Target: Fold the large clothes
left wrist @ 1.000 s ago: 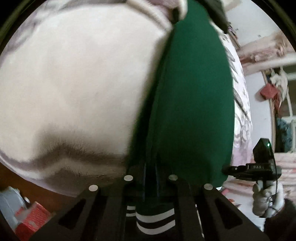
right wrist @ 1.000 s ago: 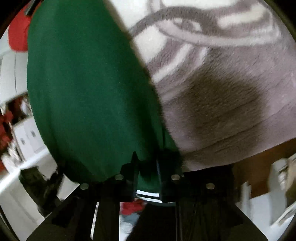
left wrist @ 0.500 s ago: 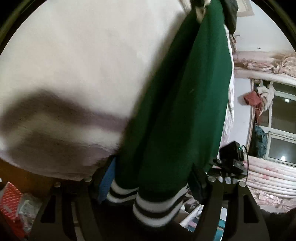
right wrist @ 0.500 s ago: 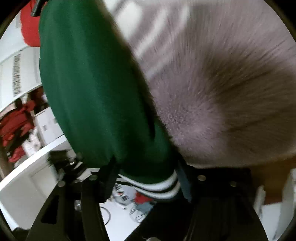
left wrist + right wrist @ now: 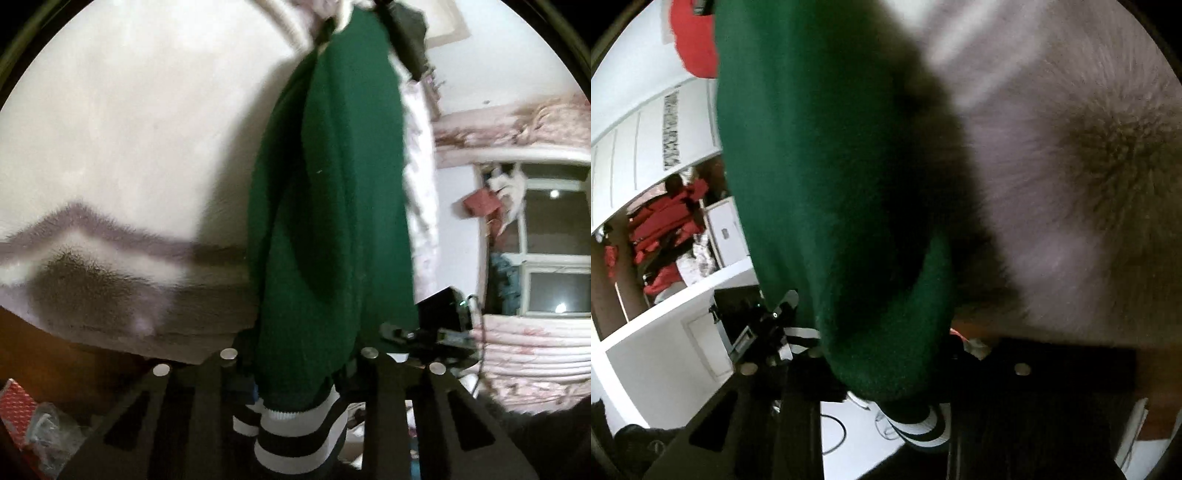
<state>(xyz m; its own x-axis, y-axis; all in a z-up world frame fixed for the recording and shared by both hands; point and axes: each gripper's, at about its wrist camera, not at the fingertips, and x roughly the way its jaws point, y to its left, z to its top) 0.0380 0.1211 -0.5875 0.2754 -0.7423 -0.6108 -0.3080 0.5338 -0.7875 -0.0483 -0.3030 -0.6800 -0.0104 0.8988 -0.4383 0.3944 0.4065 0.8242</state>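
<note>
Fleece blanket [image 5: 129, 122] covers bed — green garment [image 5: 332, 221] on it.

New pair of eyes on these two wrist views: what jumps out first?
The dark green garment dominates, running up the middle of both views, its black-and-white striped cuff lying between the fingers of the left tool, whose jaws are closing. Beside it spreads a fuzzy cream and grey blanket, filling the left of the left view and the right of the right view.

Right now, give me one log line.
phase: regrip | left gripper: closing on green garment | right gripper: closing on it
</note>
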